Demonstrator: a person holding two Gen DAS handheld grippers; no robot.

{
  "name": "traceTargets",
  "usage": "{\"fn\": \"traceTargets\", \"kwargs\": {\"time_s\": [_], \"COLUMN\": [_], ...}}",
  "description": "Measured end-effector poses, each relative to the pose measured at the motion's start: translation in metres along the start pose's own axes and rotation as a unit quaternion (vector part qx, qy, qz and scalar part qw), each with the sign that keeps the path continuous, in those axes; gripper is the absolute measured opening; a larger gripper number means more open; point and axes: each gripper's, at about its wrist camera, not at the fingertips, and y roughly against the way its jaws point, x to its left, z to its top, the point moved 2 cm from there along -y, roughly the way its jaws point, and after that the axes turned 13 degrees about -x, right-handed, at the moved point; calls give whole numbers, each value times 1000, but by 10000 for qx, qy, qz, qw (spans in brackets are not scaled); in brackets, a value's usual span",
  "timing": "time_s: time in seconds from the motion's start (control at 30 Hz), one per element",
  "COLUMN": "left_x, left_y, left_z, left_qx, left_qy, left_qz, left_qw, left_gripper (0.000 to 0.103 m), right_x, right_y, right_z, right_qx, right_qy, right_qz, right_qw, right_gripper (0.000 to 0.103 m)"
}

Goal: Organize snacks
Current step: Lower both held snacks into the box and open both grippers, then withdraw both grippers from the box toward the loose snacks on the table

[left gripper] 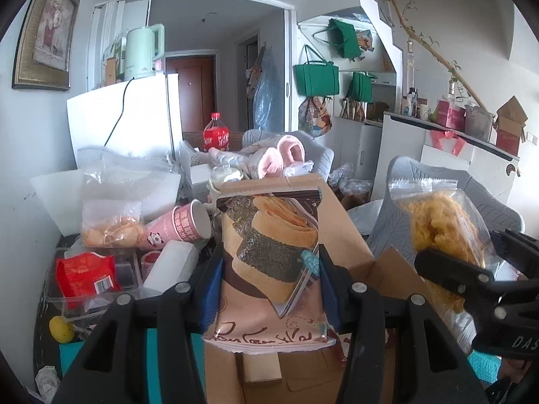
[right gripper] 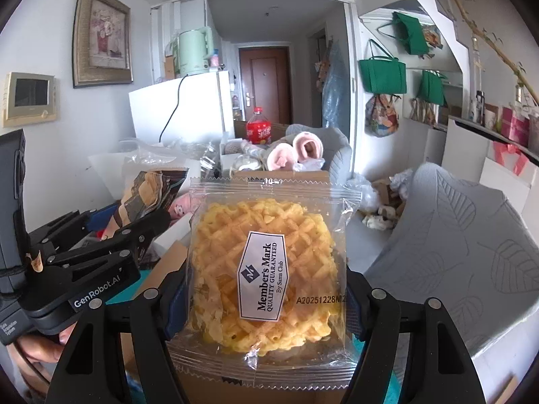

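Observation:
My left gripper is shut on a pink and brown seaweed-roll snack packet, held upright above an open cardboard box. My right gripper is shut on a clear packet of yellow lattice crisps labelled Member's Mark, also held up over the box. The crisp packet shows at the right of the left wrist view. The seaweed packet shows at the left of the right wrist view, with the left gripper beside it.
A clear tray with a red packet sits at the left, beside a pink paper cup and a bag of orange chips. A grey chair stands right. A cola bottle and slippers lie behind.

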Motion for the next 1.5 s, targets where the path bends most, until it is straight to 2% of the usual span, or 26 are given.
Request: {"fn": "traceTargets", "kwargs": {"time_s": [0.13,0.37,0.53,0.63,0.77,0.93,1.03,1.13,1.2,1.5], "left_x": [6,5,4,3,0,-2,-3,-2,1,2], "left_y": [-27,-60,-73,-73,-79,-85,-86,-81,-78,-60], "left_z": [-20,-48,-61,-61,-66,-73,-76,-76,-76,-67], "left_qx": [306,881,1291,1307,1548,1780,1894,1925,1951,1913], "left_qy": [80,-56,-115,-148,-203,-140,-269,-213,-141,84], "left_qz": [79,235,321,366,358,373,498,490,511,468], "left_qw": [9995,9958,9910,9906,9871,9832,9803,9798,9794,9804], "left_gripper": [49,49,49,49,50,51,52,53,61,62], "right_x": [-10,-22,-21,-24,-26,-27,-31,-34,-35,-32], "right_y": [-28,-58,-70,-80,-88,-98,-101,-98,-93,-63], "right_z": [-8,-38,-46,-54,-60,-70,-73,-72,-69,-58], "right_qx": [135,554,765,991,1174,1425,1554,1544,1478,1347], "right_qy": [-123,-241,-56,-143,-116,95,69,45,12,-88], "right_qz": [15,-18,-271,-284,-366,-752,-814,-933,-972,-813], "right_qw": [9998,9982,9967,9946,9923,9869,9845,9836,9842,9875], "right_gripper": [72,73,73,73,73,77,78,82,86,87]}}
